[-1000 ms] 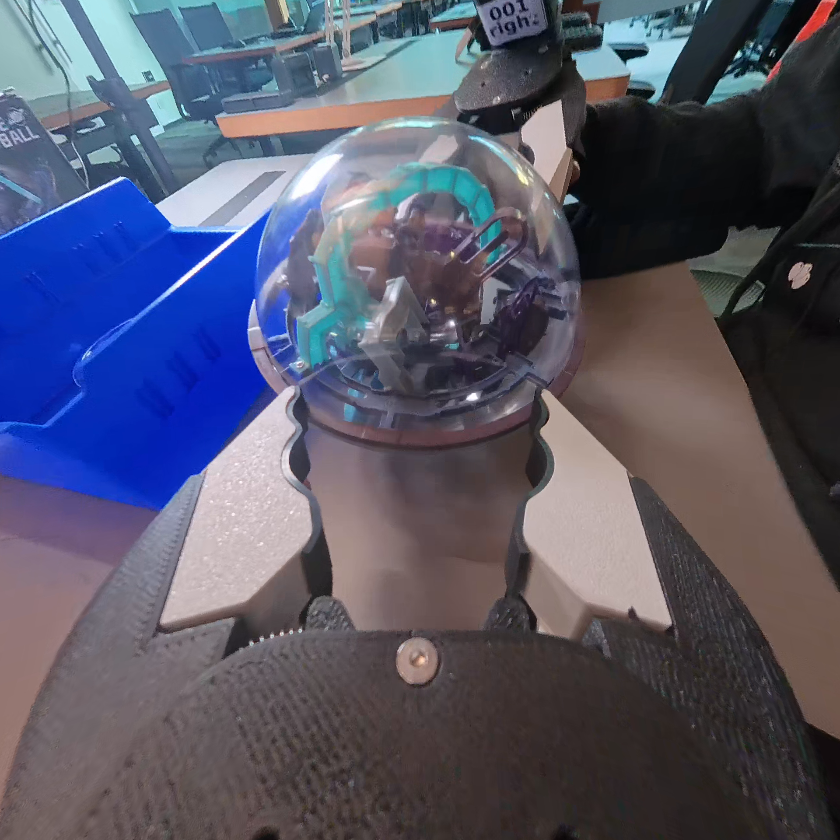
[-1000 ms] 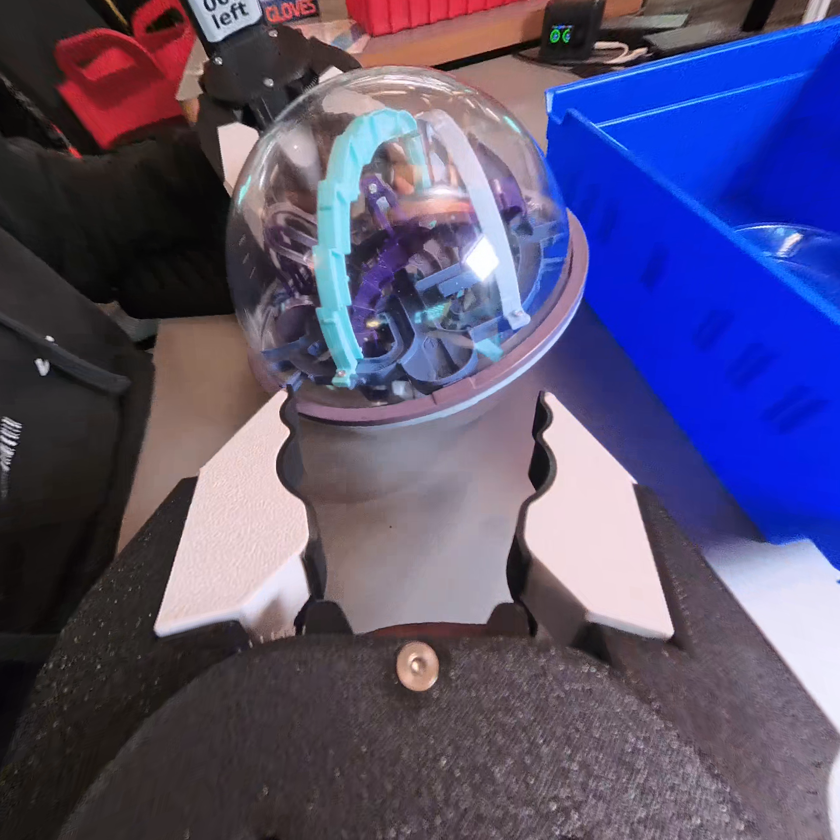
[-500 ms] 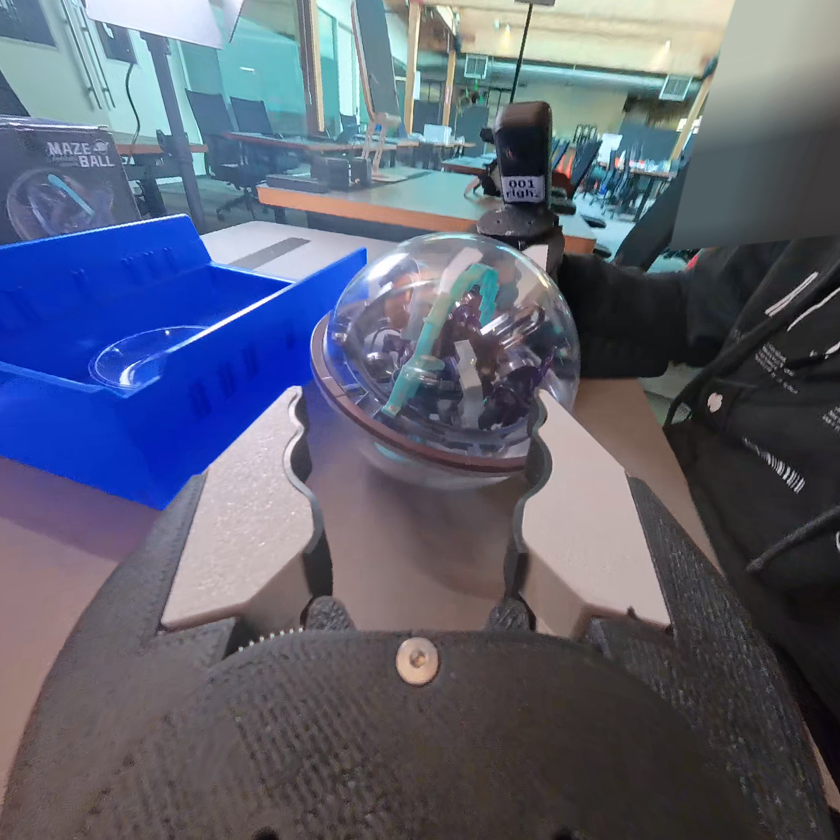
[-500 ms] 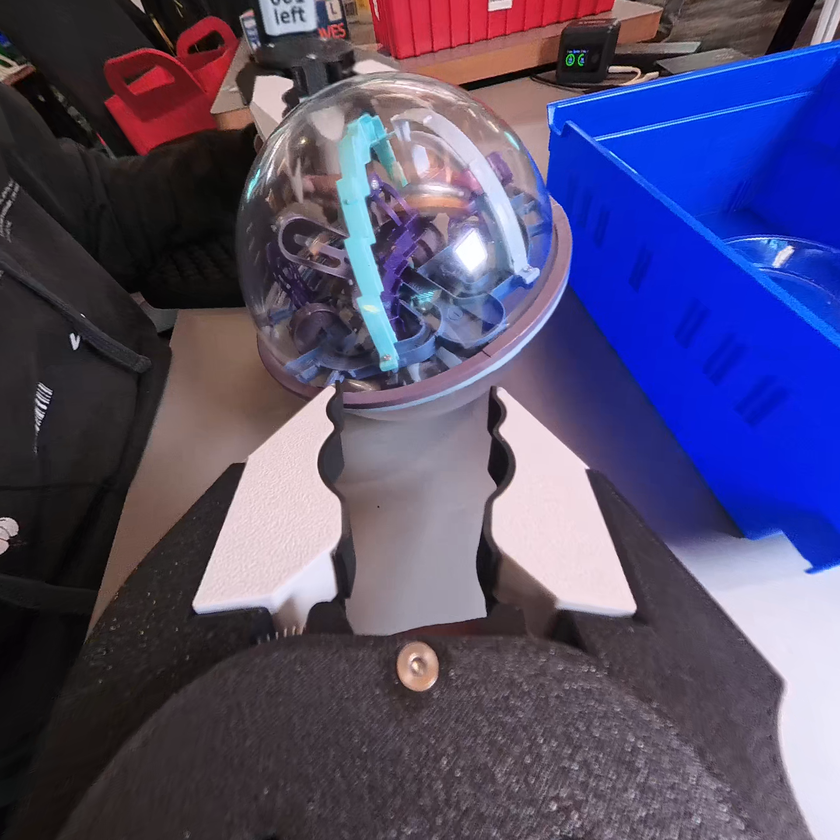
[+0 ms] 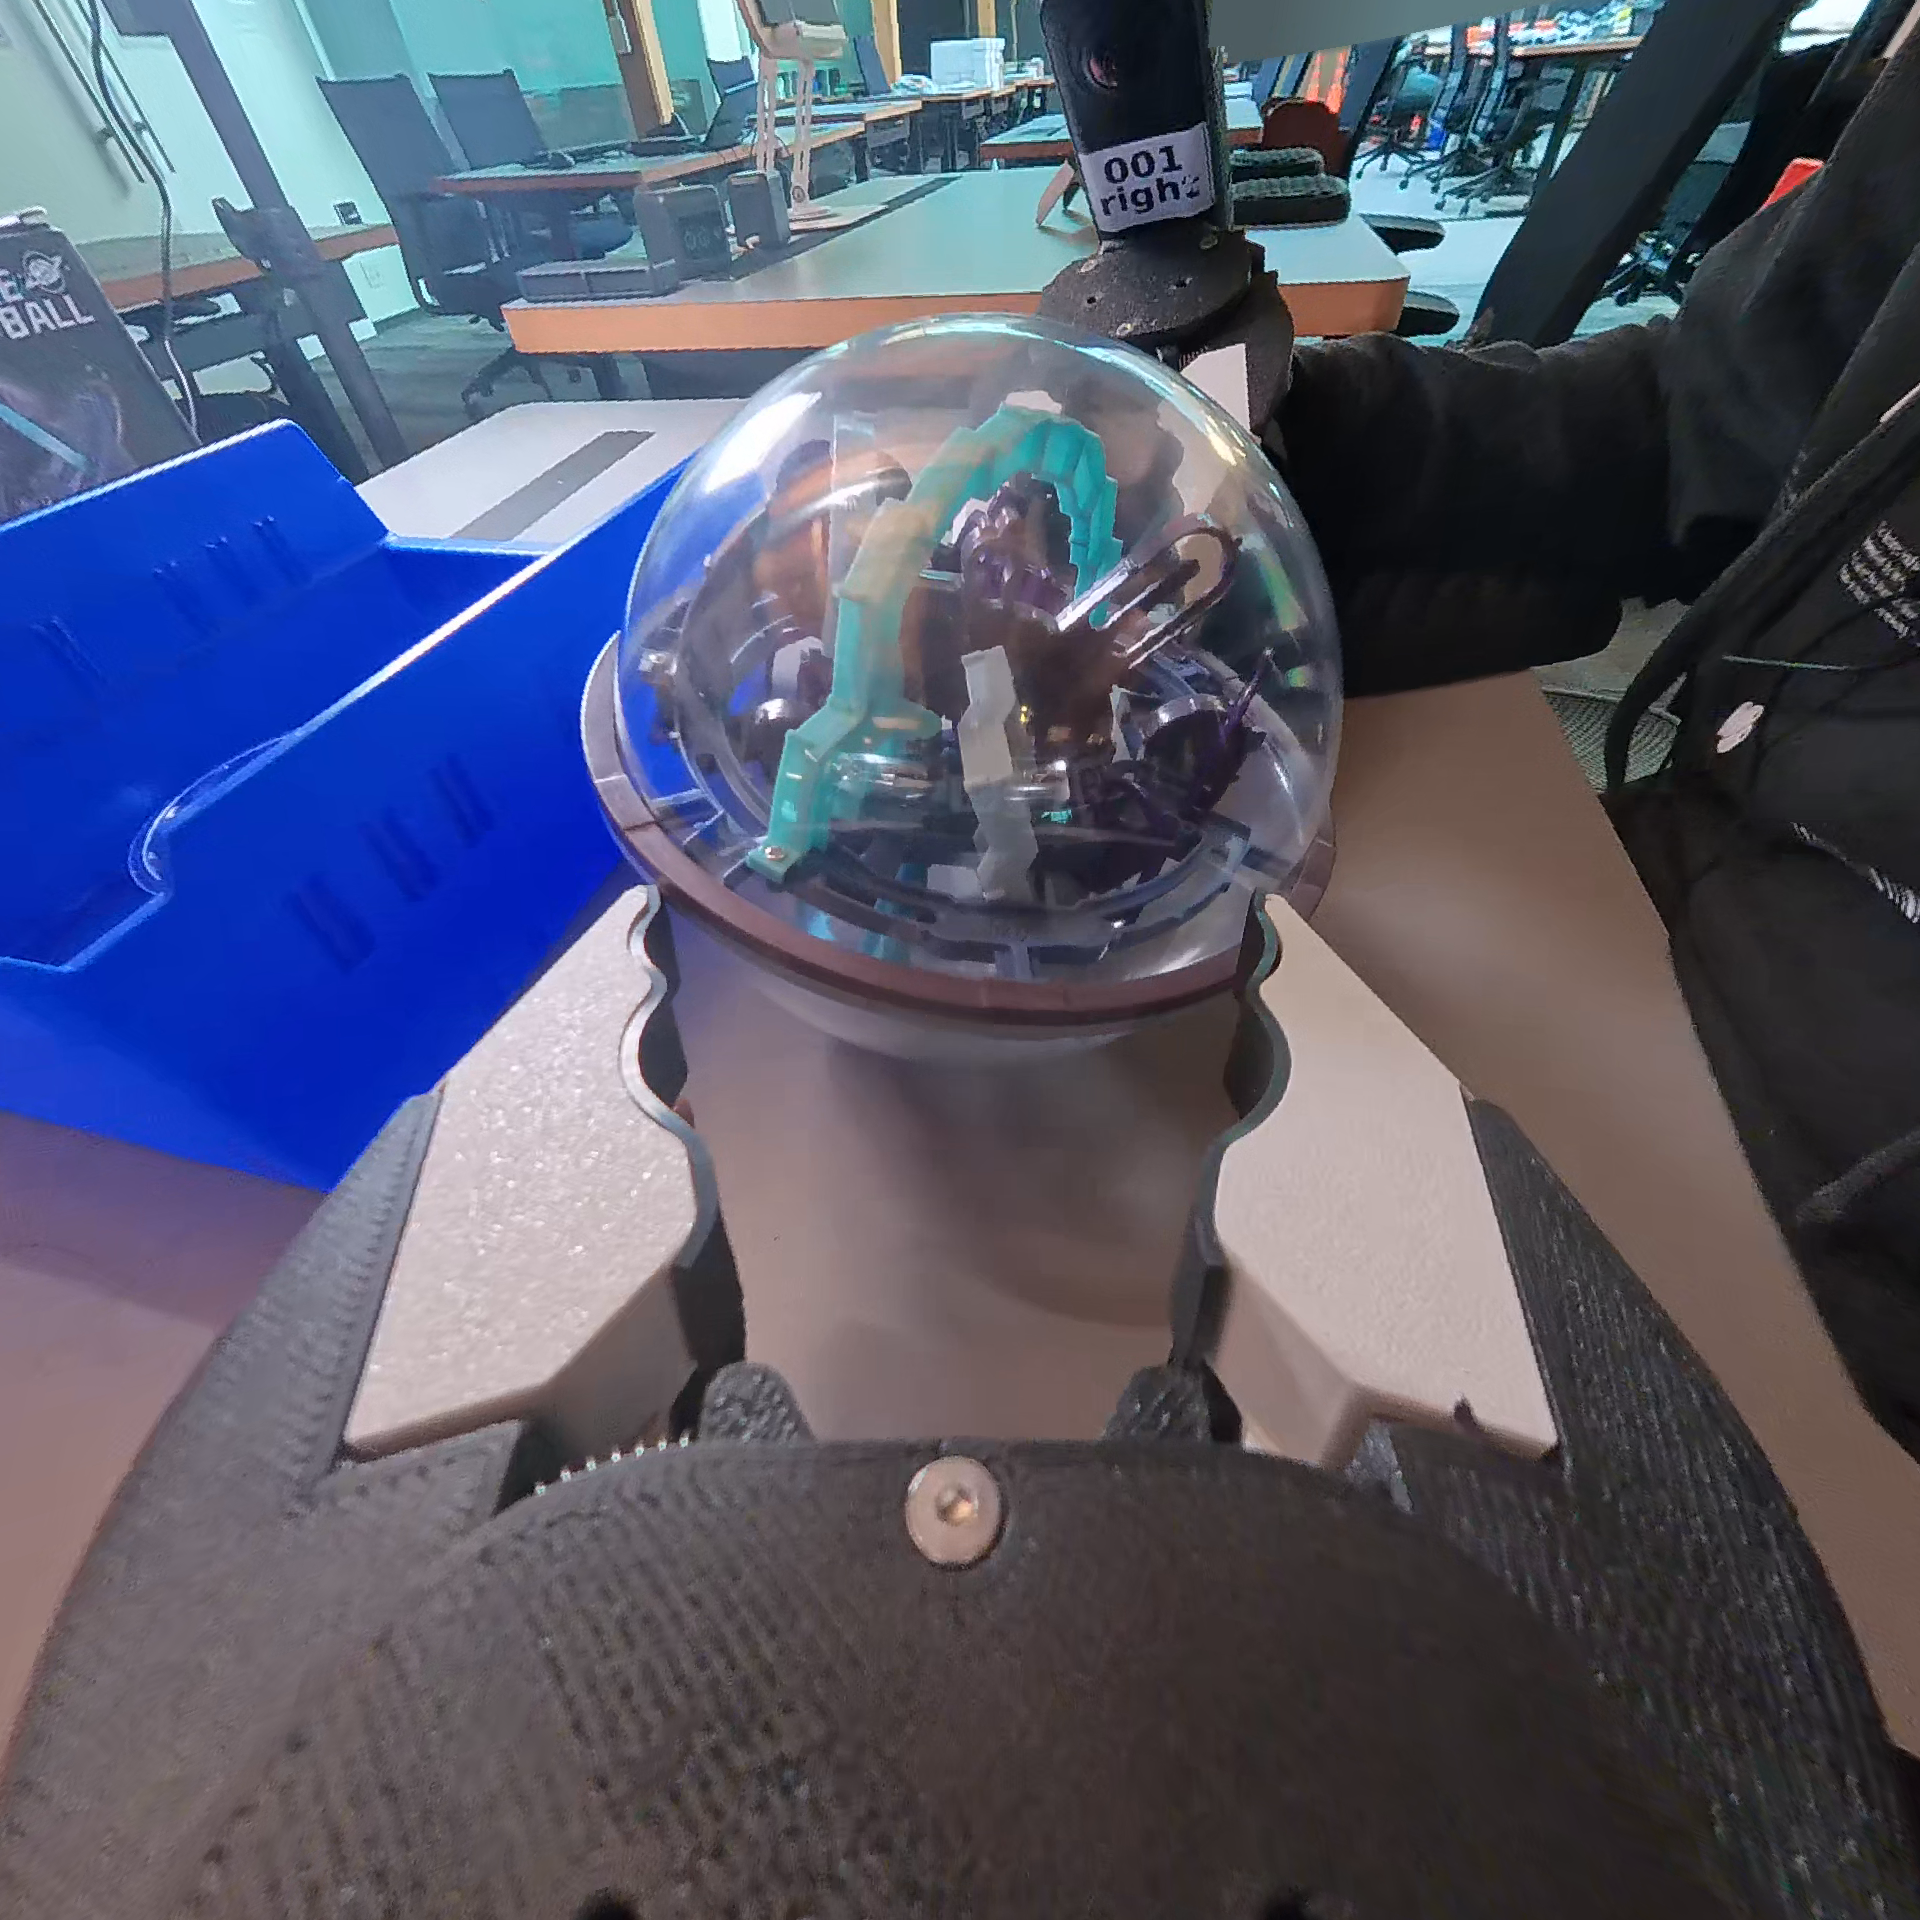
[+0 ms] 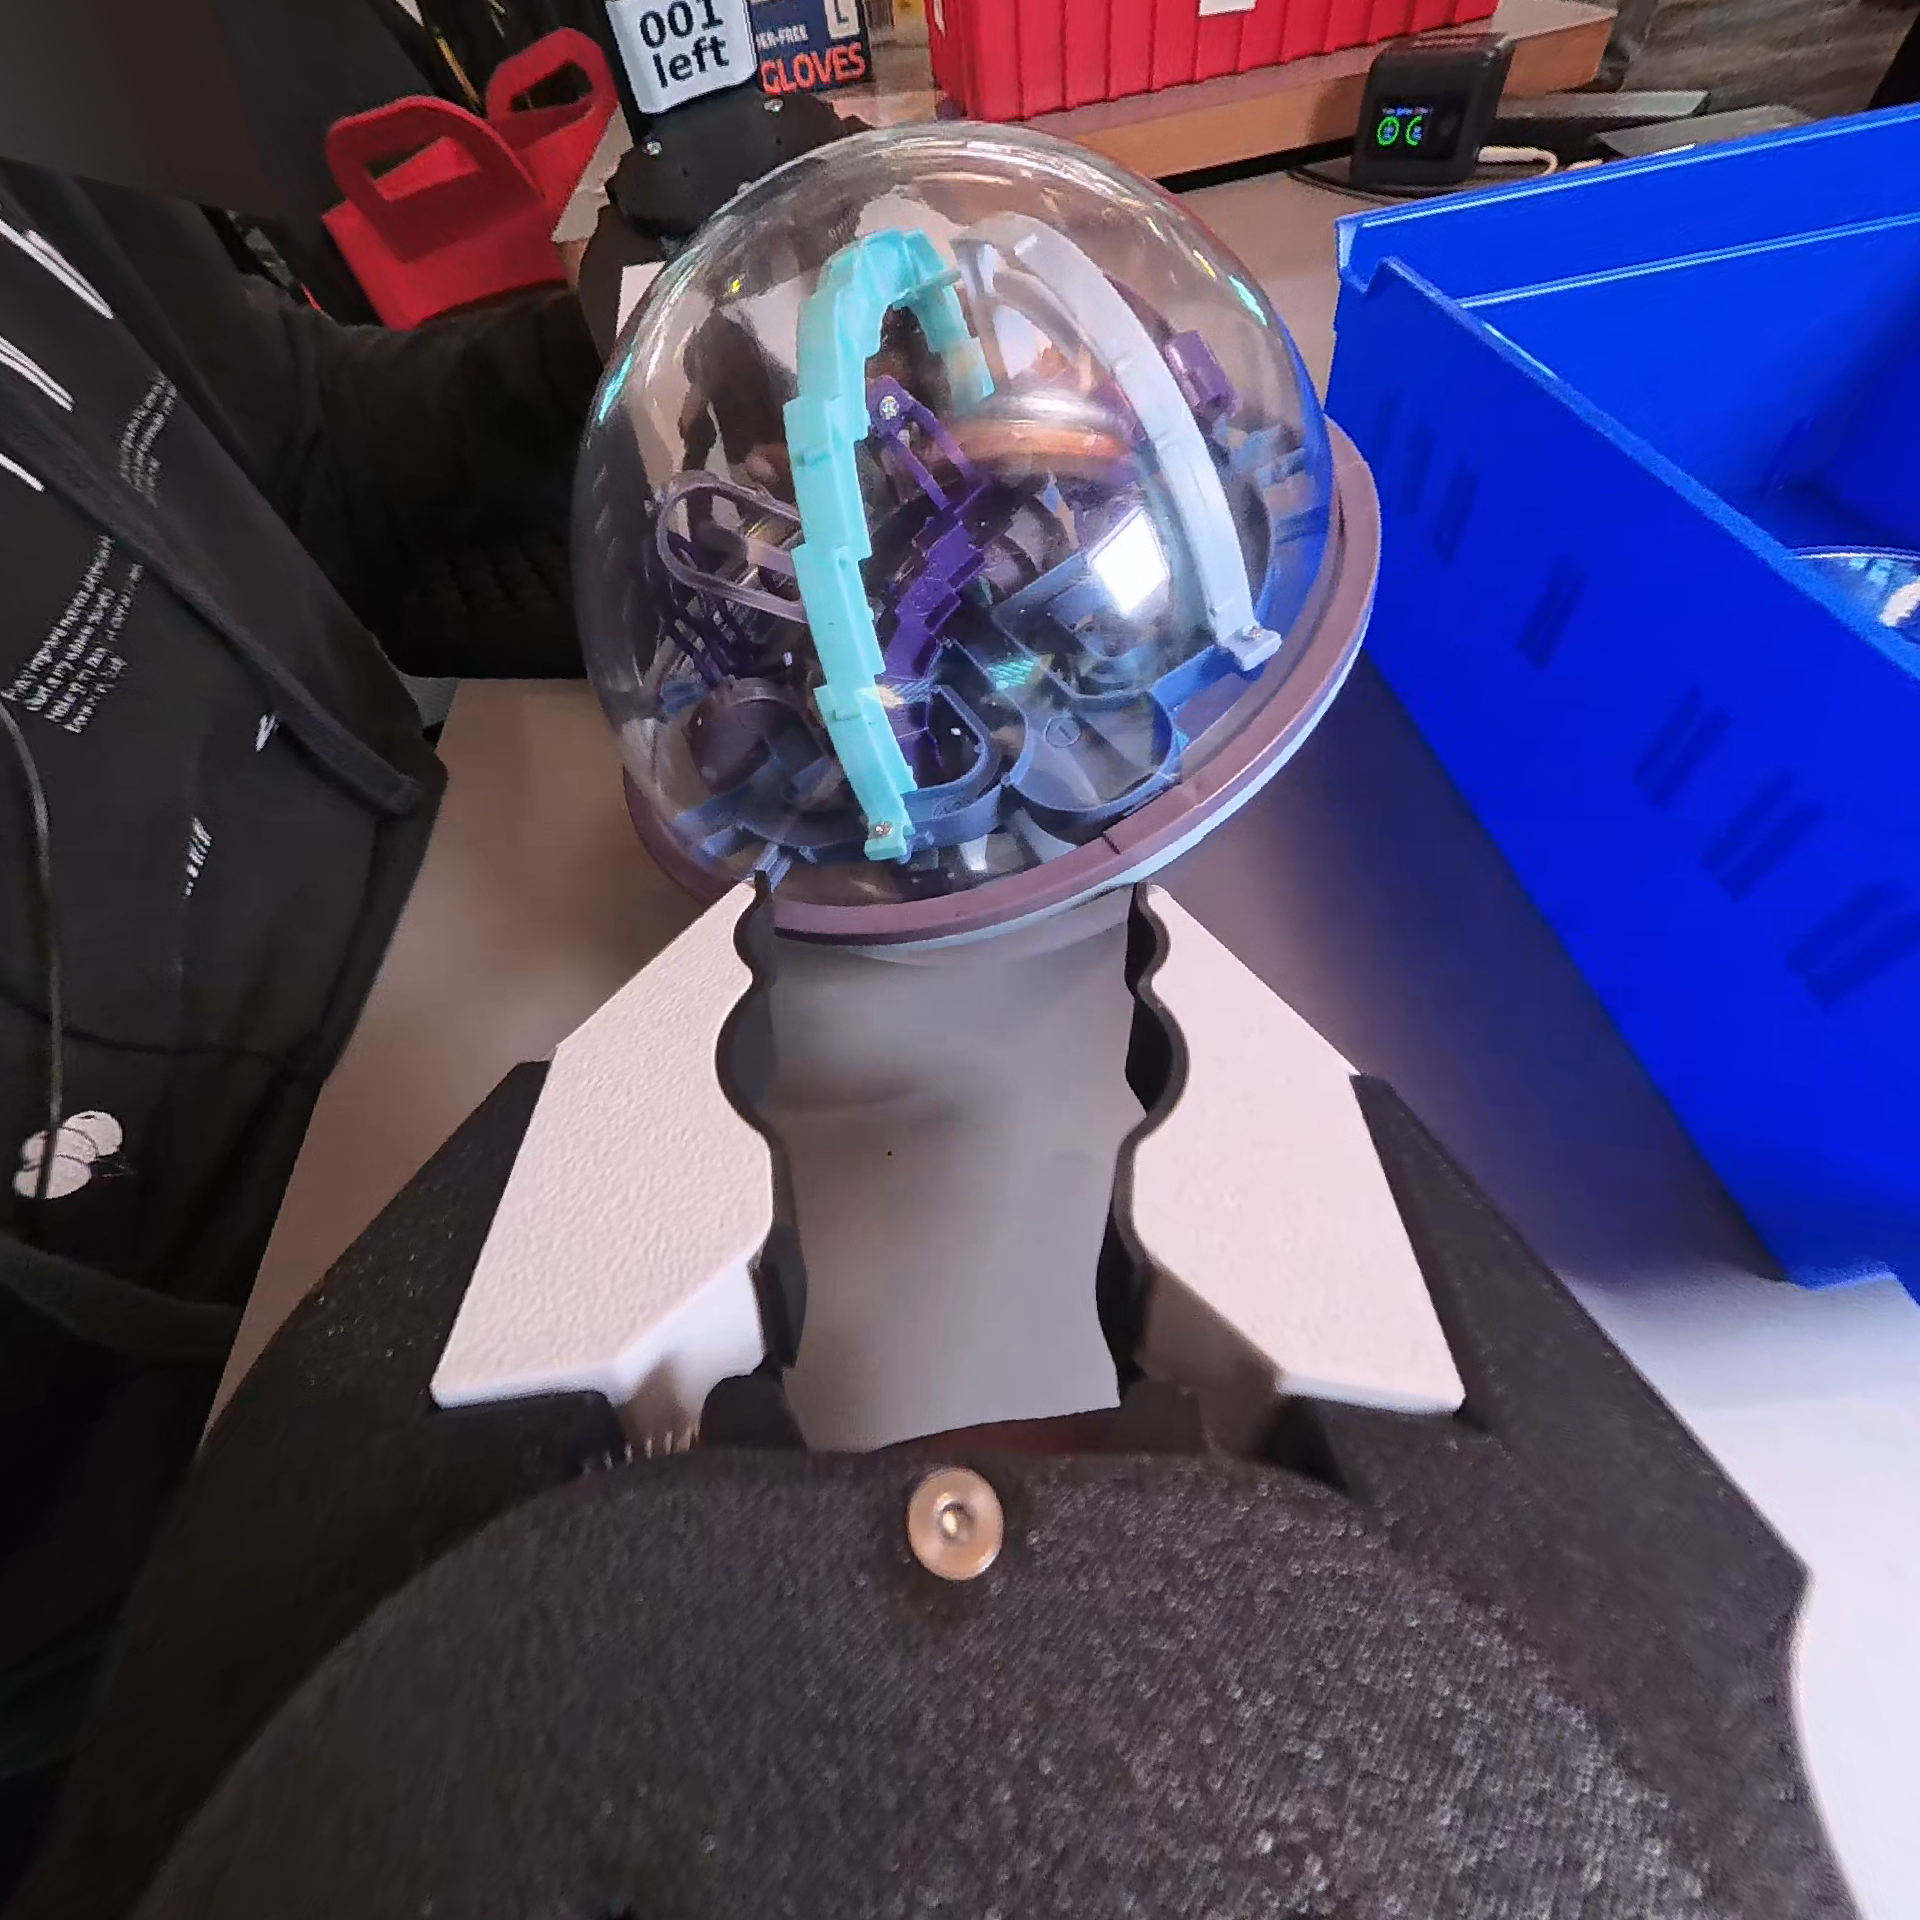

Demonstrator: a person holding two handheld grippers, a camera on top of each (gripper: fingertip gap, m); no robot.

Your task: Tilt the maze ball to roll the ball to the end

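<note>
Your left claw [image 5: 951,935] and right claw [image 6: 951,904] spread, pressing maze ball [image 5: 966,665] from opposite sides above worktop [image 5: 1455,831], beside blue bin [image 5: 260,831]. Ball inside not visible; progress unclear, keep tilting.

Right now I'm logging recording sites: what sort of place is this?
Probably an open-plan office or lab workspace: long wood-edged desks with black office chairs fill the background, a blue plastic bin sits beside the clear maze ball, and red storage bins line a shelf.
</note>
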